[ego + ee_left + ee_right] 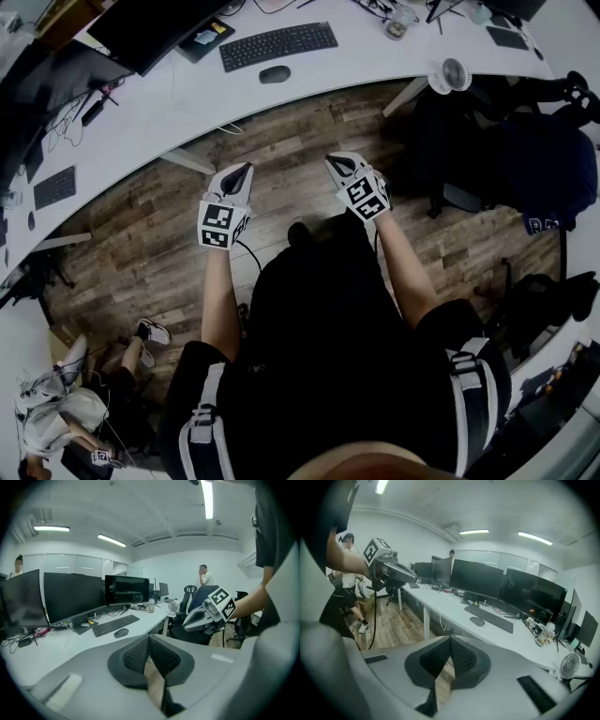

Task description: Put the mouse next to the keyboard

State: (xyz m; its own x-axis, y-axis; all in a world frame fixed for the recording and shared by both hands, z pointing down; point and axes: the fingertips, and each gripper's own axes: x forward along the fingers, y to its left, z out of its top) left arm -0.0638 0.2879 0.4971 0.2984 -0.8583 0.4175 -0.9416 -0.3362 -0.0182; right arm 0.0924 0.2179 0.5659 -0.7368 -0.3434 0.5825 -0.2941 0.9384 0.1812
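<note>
With your left tongs (238, 174) and right tongs (338, 166) both closed and empty, the mouse (275, 74) lies well ahead between them on the table (187, 105), just before the keyboard (278, 45).

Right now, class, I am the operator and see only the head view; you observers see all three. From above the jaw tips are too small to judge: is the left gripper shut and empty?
Observer: Yes. In its own view the left gripper has its jaws together, with nothing between them.
Operator: And the right?
Observer: The right gripper is the same: jaws together, empty.
Operator: Anyone past the desk's far end?
Observer: Yes, a person stands there, seen in the left gripper view.
</note>
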